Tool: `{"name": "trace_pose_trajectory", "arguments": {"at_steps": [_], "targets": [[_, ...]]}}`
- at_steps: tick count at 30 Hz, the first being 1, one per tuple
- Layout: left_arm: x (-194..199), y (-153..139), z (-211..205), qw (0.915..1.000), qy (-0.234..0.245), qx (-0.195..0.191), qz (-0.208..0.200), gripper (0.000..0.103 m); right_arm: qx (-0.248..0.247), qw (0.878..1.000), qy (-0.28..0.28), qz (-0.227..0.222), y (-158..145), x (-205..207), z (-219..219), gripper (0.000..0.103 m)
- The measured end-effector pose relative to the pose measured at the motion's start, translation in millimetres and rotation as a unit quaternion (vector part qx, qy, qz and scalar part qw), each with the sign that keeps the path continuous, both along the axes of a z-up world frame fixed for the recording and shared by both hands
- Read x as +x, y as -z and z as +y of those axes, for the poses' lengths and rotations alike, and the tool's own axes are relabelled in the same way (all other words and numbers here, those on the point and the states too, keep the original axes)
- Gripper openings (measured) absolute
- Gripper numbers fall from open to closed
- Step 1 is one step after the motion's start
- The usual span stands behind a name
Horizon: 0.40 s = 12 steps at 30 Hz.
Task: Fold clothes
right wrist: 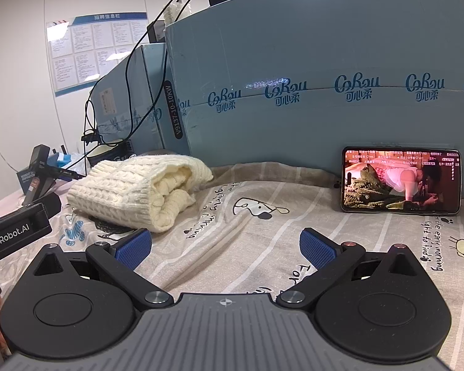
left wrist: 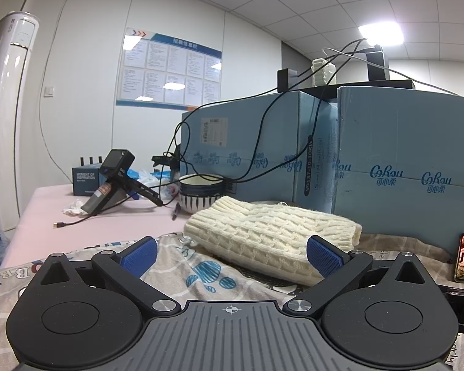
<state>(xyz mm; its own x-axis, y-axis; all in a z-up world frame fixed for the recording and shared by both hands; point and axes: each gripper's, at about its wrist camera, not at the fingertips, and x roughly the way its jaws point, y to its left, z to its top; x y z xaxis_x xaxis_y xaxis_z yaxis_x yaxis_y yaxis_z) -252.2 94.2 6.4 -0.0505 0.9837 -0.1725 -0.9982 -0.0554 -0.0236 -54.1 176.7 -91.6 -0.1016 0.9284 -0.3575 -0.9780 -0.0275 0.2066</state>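
A cream cable-knit sweater [left wrist: 269, 232] lies folded into a compact bundle on a patterned sheet [left wrist: 182, 266]. My left gripper [left wrist: 232, 255] is open and empty, just in front of the bundle, its right pad close to the near edge. In the right wrist view the same sweater [right wrist: 139, 190] lies at the left, its folded layers showing on the open side. My right gripper [right wrist: 225, 245] is open and empty over the bare sheet [right wrist: 263, 232], to the right of the sweater. The left gripper's body [right wrist: 15, 230] shows at the left edge.
Large blue cardboard boxes [left wrist: 386, 160] stand along the back with black cables [left wrist: 263, 117] draped over them. A phone [right wrist: 400, 181] with a lit screen leans on a box. A striped bowl [left wrist: 201, 193], a camera device [left wrist: 111, 182] and a small box [left wrist: 85, 181] sit at the left.
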Motion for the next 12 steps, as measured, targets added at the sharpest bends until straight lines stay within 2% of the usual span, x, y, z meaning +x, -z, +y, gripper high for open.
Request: {"name": "trace_pose_trajectory", "arguments": {"at_steps": [12], "targets": [[0.1, -0.1, -1.2, 1.0000, 0.002, 0.004, 0.000, 0.103, 0.000, 1.000, -0.001, 0.000, 0.1, -0.1, -0.1, 0.103]]}}
